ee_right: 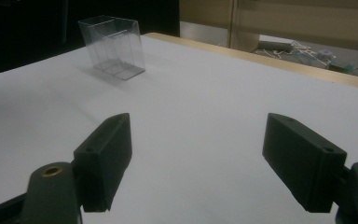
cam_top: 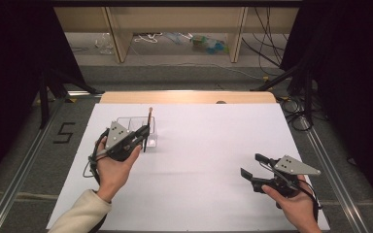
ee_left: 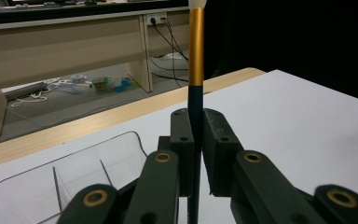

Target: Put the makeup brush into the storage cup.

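Observation:
My left gripper (cam_top: pixel 144 133) is shut on a thin brush (ee_left: pixel 196 60) with a dark handle, a gold ferrule and a pale tip, held upright. In the high view the brush (cam_top: pixel 149 118) stands at the right side of a clear plastic box (cam_top: pixel 128 121) with inner dividers, at the table's left. The left gripper view shows that box (ee_left: pixel 70 172) just beyond and left of the jaws. My right gripper (cam_top: pixel 253 165) hovers at the table's right, open, with nothing between its pads (ee_right: pixel 106 158). From there the clear box (ee_right: pixel 113 46) stands far off on the white sheet.
A white sheet (cam_top: pixel 199 160) covers the table, with a wooden edge (cam_top: pixel 189 97) at the far side. Beyond it are wooden shelf legs, cables and clutter on the floor. Metal rails run along both sides of the table.

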Motion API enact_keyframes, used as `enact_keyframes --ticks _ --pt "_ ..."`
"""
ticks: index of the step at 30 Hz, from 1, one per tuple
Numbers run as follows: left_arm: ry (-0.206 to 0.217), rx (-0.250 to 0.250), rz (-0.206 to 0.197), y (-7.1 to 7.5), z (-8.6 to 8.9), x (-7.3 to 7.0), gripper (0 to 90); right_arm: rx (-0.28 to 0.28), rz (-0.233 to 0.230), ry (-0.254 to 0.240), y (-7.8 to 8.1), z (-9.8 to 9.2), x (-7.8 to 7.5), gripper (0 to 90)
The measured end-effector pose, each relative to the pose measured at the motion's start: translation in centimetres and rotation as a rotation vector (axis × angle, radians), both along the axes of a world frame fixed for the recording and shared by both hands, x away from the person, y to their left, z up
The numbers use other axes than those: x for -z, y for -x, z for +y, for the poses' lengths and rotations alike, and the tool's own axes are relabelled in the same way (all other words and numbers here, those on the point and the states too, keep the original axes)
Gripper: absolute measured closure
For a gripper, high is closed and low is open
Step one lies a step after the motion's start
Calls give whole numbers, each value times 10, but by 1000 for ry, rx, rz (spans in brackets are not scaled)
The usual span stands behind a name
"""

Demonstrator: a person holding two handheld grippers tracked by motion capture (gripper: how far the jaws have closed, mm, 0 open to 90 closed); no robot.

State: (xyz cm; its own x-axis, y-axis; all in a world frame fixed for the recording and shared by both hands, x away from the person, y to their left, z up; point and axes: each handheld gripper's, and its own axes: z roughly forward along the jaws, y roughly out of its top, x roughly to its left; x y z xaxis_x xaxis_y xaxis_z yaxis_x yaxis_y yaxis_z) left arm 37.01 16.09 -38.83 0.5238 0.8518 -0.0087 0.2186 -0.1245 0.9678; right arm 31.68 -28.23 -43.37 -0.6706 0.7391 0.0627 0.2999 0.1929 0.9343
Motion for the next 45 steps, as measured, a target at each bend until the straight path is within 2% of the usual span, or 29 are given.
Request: enact_keyframes --ticks 32,34,45 --pt "12 -12 -5 -1 4 -2 828 0 3 1 0 -1 0 249" --pt "3 -12 -7 -1 4 -2 828 2 2 2 0 -1 0 249" --pt "17 -22 -12 -1 7 -3 828 2 2 2 0 -1 0 249"
